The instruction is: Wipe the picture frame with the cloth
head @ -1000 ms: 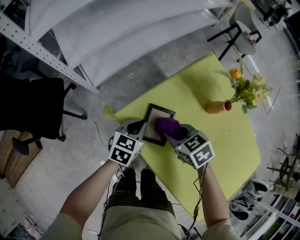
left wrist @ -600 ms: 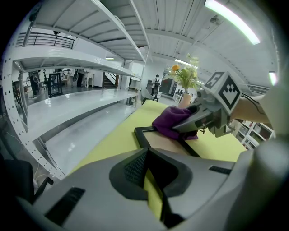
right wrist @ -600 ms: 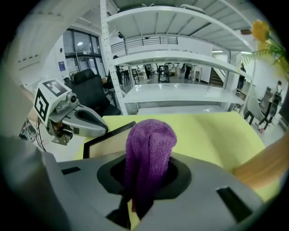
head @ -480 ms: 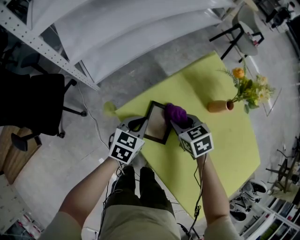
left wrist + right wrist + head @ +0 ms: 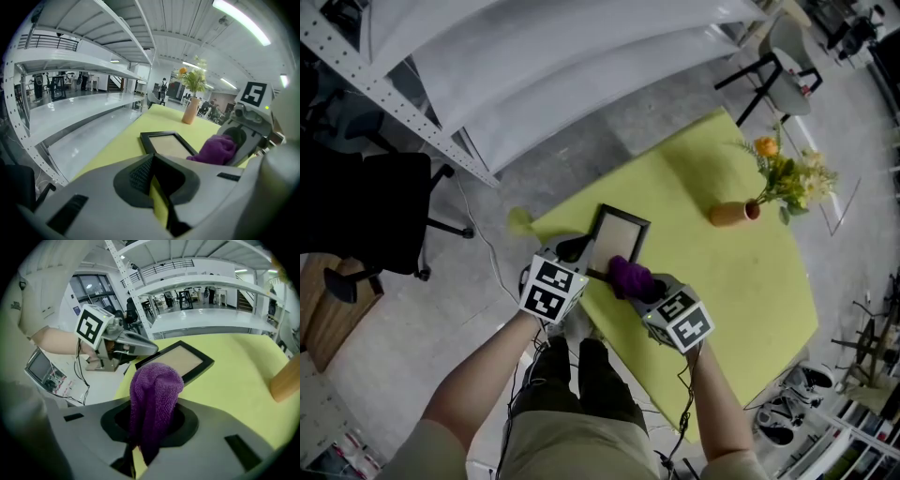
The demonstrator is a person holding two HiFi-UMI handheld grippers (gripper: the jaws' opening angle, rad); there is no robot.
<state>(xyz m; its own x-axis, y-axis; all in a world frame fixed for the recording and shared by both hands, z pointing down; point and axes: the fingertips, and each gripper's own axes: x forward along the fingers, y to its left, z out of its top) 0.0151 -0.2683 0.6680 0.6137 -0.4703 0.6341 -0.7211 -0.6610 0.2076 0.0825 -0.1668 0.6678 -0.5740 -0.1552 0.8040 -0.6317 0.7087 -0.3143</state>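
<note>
- Yellow-green table carries the picture frame. It lies flat near the table's near left edge, and we see a wide stretch of bare tabletop between it and the vase of flowers on the far side.
- Our left gripper sits right at that edge, with its body out over the grey floor. The black chair and the metal shelving rack stand well apart to the left.
- Its jaws are pressed almost together and grip nothing; only a thin slit of table colour shows between them. The tips reach the frame's left rim, but we cannot confirm that they touch it.
- Our right gripper pinches the purple cloth. The cloth bulges up out of the jaws and, from the head view, covers the frame's near right corner.
- That corner is hidden under the cloth in the head view, and the right jaw tips are buried in its folds. In the left gripper view, the cloth and the right gripper block the frame's right side. We cannot tell whether the cloth presses on the glass.
- Only the right gripper view shows the left jaws tapering to a point at the frame's rim. Only the left gripper view shows the vase standing upright, since the head view looks down on it too steeply to tell.
</note>
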